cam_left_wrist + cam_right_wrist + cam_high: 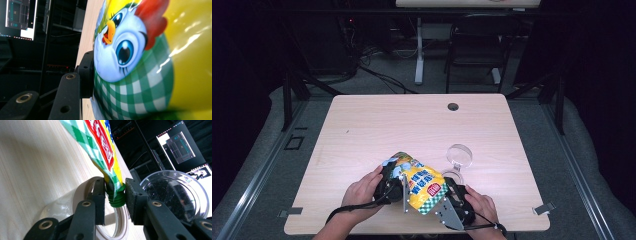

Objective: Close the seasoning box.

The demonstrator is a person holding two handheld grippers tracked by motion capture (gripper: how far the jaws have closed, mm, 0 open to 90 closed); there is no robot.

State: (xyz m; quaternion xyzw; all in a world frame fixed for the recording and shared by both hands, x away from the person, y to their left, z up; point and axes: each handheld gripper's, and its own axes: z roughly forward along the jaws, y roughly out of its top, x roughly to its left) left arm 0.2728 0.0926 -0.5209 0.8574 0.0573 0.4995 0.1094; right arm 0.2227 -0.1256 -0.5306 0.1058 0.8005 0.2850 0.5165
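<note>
At the lower centre of the high view, above the bench point(362, 130), the left tongs point(91, 72) clamp the yellow pouch point(419, 182) while the right tongs point(115, 195) grip its green spout point(117, 198); next, likely tipping it toward the clear jar point(453, 176).

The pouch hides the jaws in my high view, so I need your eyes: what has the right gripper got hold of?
Observer: The right gripper has its jaws on either side of the green spout of the pouch, with the pads against it.
Operator: Is a cap on it?
Observer: Bare threads show on the spout, so it looks uncapped.
Operator: And the left one?
Observer: The left gripper presses a jaw into the pouch's side, by the green check under the printed chick.
</note>
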